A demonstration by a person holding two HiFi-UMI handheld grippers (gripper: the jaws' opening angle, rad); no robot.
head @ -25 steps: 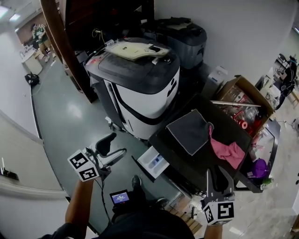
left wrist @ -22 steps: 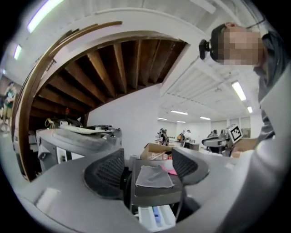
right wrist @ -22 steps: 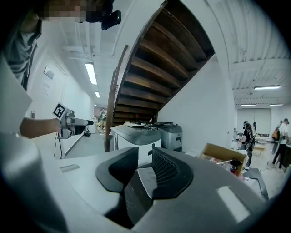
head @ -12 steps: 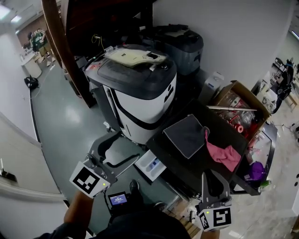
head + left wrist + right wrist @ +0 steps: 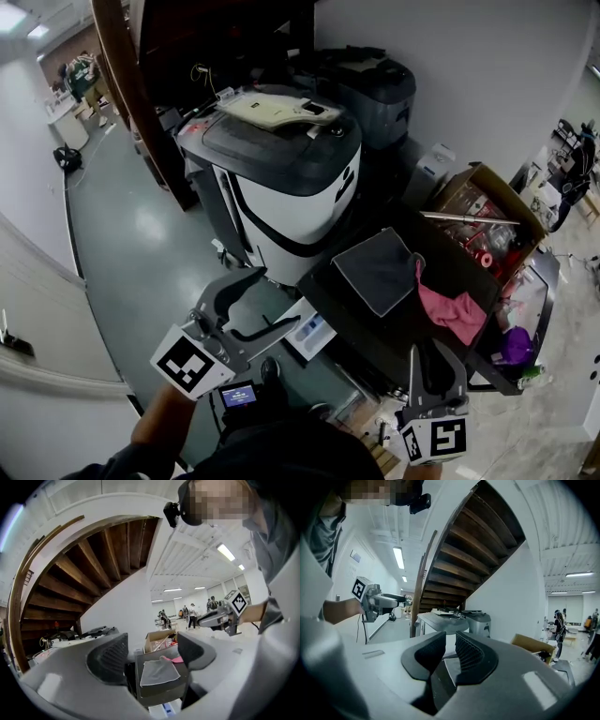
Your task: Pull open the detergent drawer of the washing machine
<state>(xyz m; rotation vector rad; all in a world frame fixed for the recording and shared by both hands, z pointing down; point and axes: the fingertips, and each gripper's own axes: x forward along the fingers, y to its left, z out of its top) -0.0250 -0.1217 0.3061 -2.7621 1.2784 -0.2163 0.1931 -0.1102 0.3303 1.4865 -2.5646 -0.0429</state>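
The drawer (image 5: 309, 328) juts out at the washer's (image 5: 375, 330) near left. Left tongs (image 5: 279, 296), wide and empty, hang just beside it; right tongs (image 5: 436, 349) are narrow and empty. Avoid knocking it shut.

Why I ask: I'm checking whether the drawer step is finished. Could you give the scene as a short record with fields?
drawer: detergent drawer stands pulled out of the washing machine, its white inside with a blue part showing
left gripper: left gripper has its jaws wide apart and grips nothing
right gripper: right gripper has a narrow gap between its jaws, with nothing in it
on the machine's top: grey cloth and pink cloth
task state: drawer looks open
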